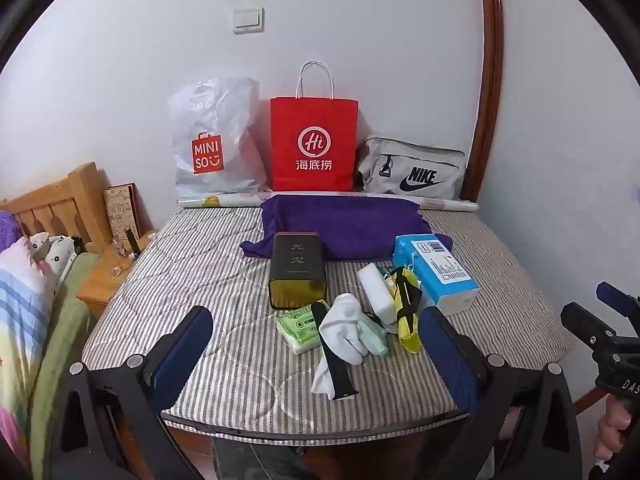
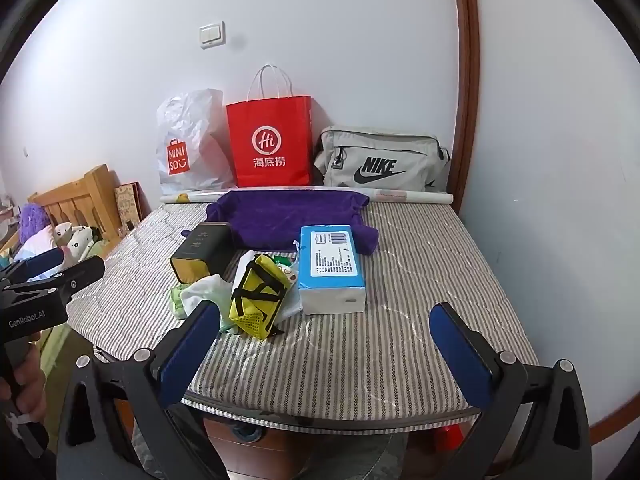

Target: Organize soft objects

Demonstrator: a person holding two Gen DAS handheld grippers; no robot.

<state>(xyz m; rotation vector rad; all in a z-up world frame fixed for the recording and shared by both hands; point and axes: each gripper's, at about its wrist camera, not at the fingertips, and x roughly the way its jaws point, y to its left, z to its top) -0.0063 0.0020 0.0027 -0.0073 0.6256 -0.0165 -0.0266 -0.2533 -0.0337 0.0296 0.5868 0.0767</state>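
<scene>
Soft objects lie in a loose heap near the front middle of a striped mattress (image 1: 224, 256), and both views take them in from the near edge. At the far left of the left wrist view stand a wooden headboard (image 1: 60, 200) and a small bedside stand (image 1: 108, 272). Against the back wall sit a white MINISO plastic bag (image 1: 214, 140), a red paper bag (image 1: 314, 144) and a grey Nike bag (image 1: 414, 172), with a long paper roll (image 1: 440, 202) lying in front of them. A purple towel (image 1: 344, 224) is spread at the back of the mattress, and a dark tin box (image 1: 297, 270) lies just in front of it. The heap begins with a green tissue pack (image 1: 298, 330), overlapped by a white sock (image 1: 344, 328) and a black strap (image 1: 332, 356); a pale green mask (image 1: 374, 338) touches the sock. Just behind sits a white sponge block (image 1: 376, 292), then a yellow mesh pouch (image 1: 408, 312) with black straps, and a blue tissue box (image 1: 438, 272) touching the pile on its right side. The left tool (image 1: 316, 354) has its blue-padded jaws spread wide and holds nothing, framing the heap without touching it. The right tool (image 2: 328, 350) is likewise spread wide and empty, its left pad in front of the pouch's near edge; it hangs over bare mattress right of the heap.
</scene>
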